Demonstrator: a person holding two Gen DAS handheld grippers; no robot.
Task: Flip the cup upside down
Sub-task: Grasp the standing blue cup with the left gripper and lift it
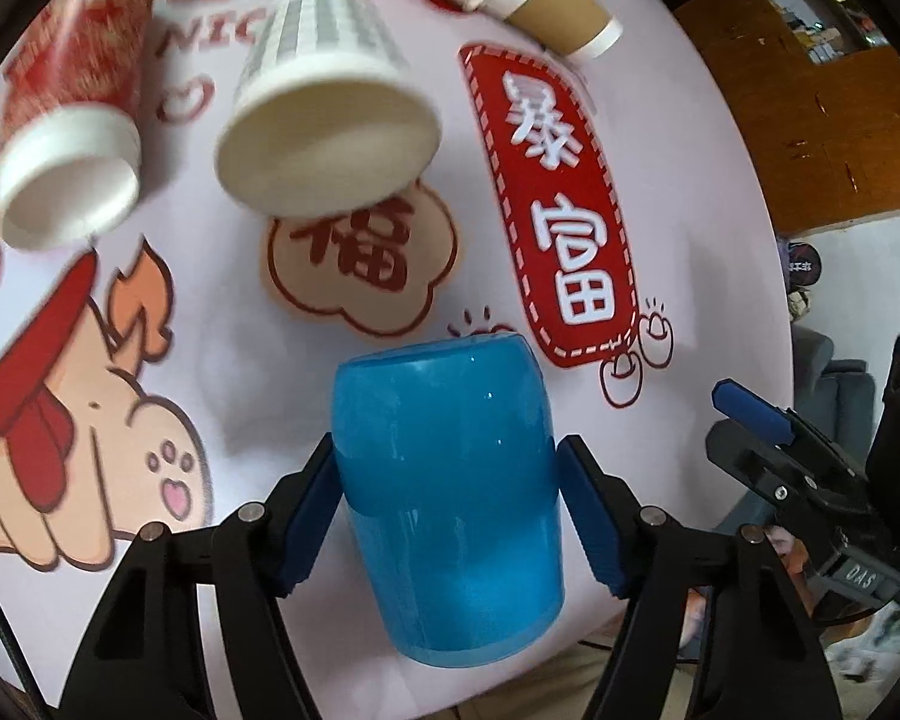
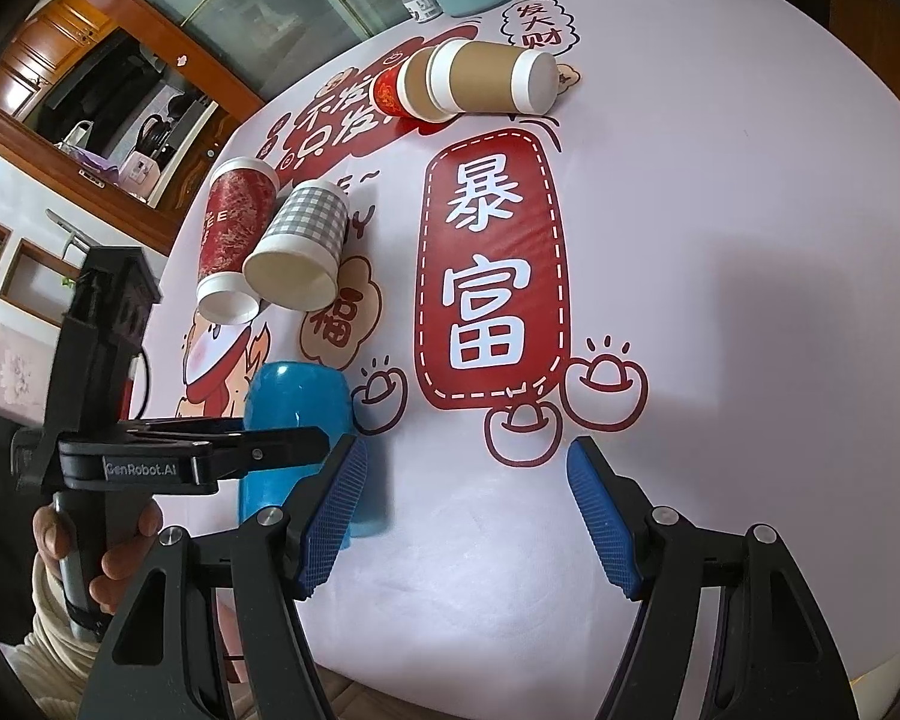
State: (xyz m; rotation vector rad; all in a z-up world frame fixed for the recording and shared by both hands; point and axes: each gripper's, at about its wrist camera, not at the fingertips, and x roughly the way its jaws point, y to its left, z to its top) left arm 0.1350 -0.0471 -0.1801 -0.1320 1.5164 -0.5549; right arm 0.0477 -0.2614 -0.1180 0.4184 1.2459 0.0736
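Sideways, blue cup [image 1: 450, 498] in left tongs [image 1: 450, 516], near table edge [image 1: 777, 276]

The right gripper [image 2: 465, 516] hangs with its blue pads spread wide over bare tablecloth [image 2: 750, 240], gripping nothing. At the left, the left gripper [image 2: 306, 441] pinches the blue cup [image 2: 297, 402]. Farther off lie a checked paper cup [image 2: 300, 252], a red paper cup [image 2: 231, 234] and a brown paper cup [image 2: 489, 84], all on their sides.

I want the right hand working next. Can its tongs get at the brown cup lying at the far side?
Probably yes. The right tongs are open and empty, and the table between them and the brown cup looks bare, though the cup lies well ahead.
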